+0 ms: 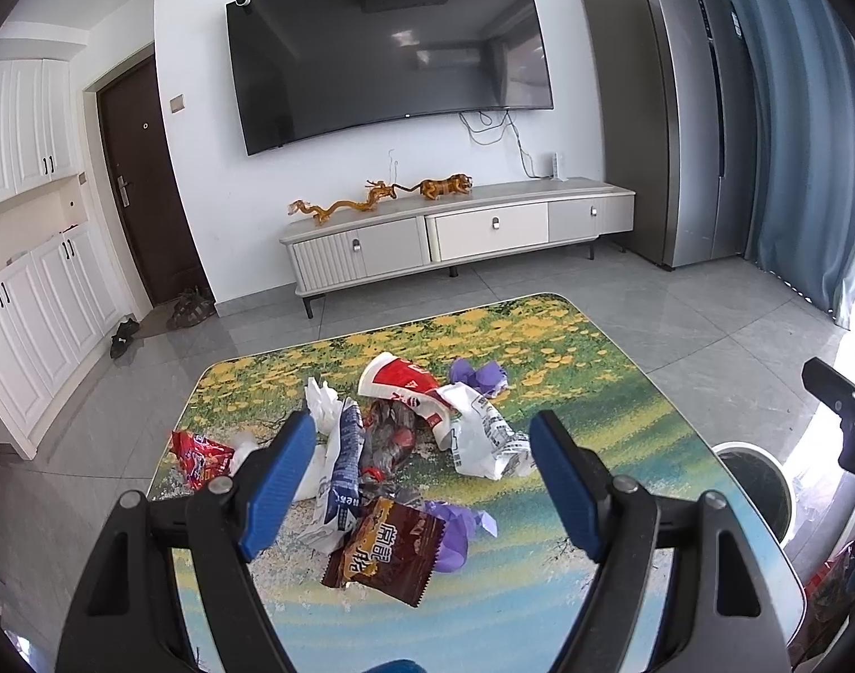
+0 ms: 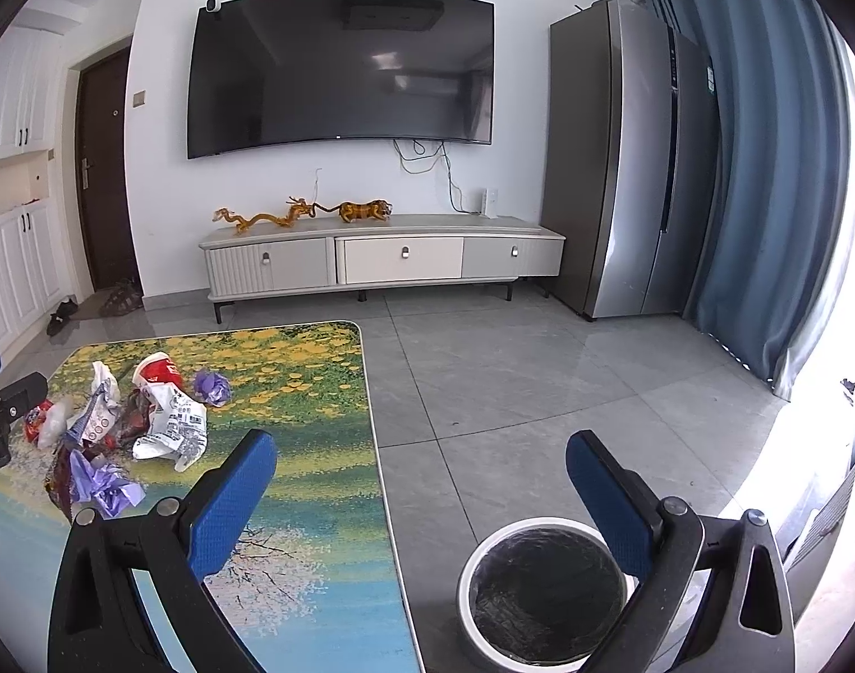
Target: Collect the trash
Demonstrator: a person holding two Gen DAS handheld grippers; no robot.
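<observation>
A pile of trash lies on the flower-print table (image 1: 596,448): a brown snack wrapper (image 1: 388,552), a blue and white wrapper (image 1: 343,465), a red and white paper cup (image 1: 405,387), a white printed bag (image 1: 489,437), purple crumpled paper (image 1: 478,376) and a red packet (image 1: 200,457). My left gripper (image 1: 422,482) is open and empty, just above the pile. My right gripper (image 2: 422,499) is open and empty, over the table's right edge, above the white bin (image 2: 539,589) with a black liner. The pile (image 2: 124,426) shows at the left in the right wrist view.
The bin (image 1: 755,482) stands on the grey tiled floor right of the table. A TV cabinet (image 2: 382,258) with ornaments, a wall TV, a fridge (image 2: 629,157) and blue curtains stand beyond. White cupboards and shoes are at the left.
</observation>
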